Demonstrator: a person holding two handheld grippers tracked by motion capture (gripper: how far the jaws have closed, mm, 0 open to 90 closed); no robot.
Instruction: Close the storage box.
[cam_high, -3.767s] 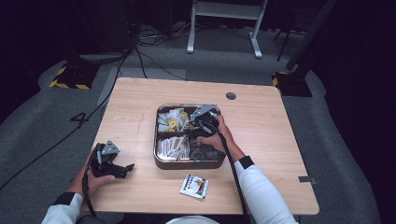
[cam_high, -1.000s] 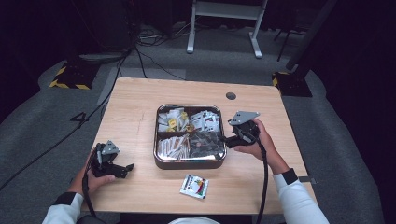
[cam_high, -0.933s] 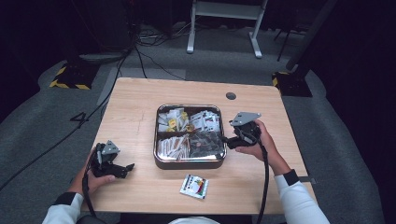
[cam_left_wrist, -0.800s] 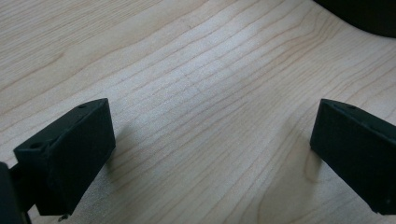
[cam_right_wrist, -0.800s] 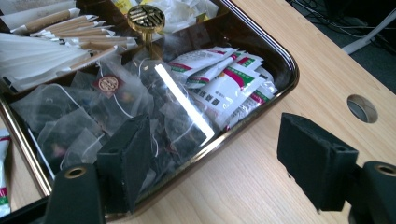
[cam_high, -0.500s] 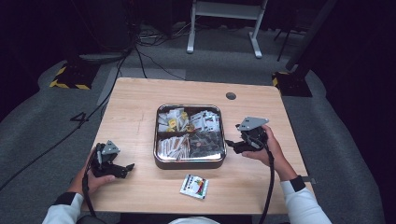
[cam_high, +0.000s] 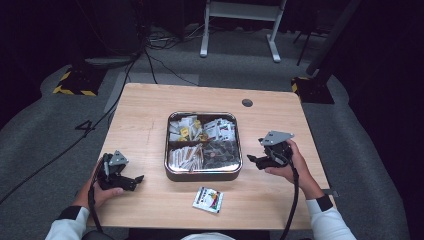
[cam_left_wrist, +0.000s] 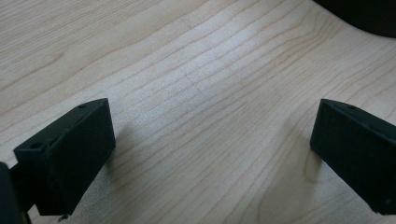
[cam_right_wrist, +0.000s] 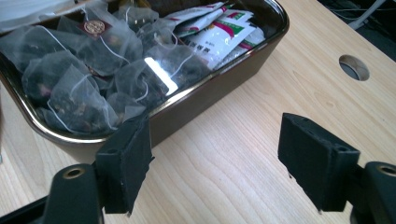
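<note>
A square metal tray (cam_high: 204, 173) with sections sits mid-table, full of tea bags (cam_right_wrist: 88, 79) and sachets (cam_right_wrist: 224, 35). A single white sachet (cam_high: 208, 199) lies on the wood just in front of the tray. My right gripper (cam_high: 251, 160) rests to the right of the tray, jaws open and empty, pointing at its side wall (cam_right_wrist: 205, 107). My left gripper (cam_high: 136, 179) sits near the table's front left, open over bare wood (cam_left_wrist: 205, 116), with nothing between its jaws.
The wooden table (cam_high: 150, 115) has a round cable hole (cam_high: 247, 103) at the back right, also in the right gripper view (cam_right_wrist: 353, 67). Cables and a white stand base (cam_high: 240, 30) lie on the grey floor beyond the table.
My right gripper has left the tray and drawn away to the right, settling lower beside it with empty jaws. The left gripper has stayed put.
</note>
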